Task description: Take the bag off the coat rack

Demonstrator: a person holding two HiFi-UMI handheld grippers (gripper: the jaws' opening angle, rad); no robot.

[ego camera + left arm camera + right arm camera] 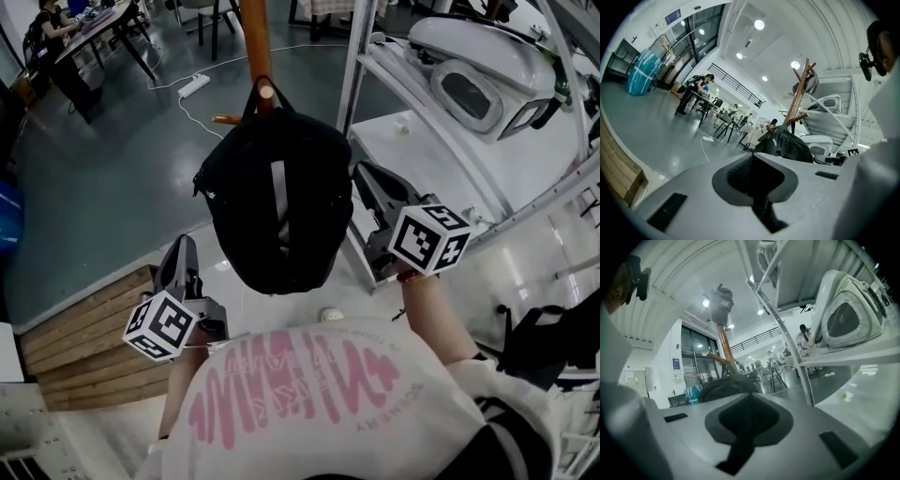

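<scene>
**Both jaws closed and empty, bag hanging between them**

The left gripper (180, 251) is seen with jaws shut on nothing. The black bag (277, 202) hangs ahead of them and to their right, its top loop over a peg (267, 91) of the wooden coat rack (255, 37). The right gripper (362, 176) is likewise closed and empty, the bag just left of its jaws. One pair of jaws should probably be opened, closed on the loop, and raised past the peg tip before the bag is drawn away.

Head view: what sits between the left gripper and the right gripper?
The black backpack, hanging from the wooden coat rack; the head view shows it.
</scene>
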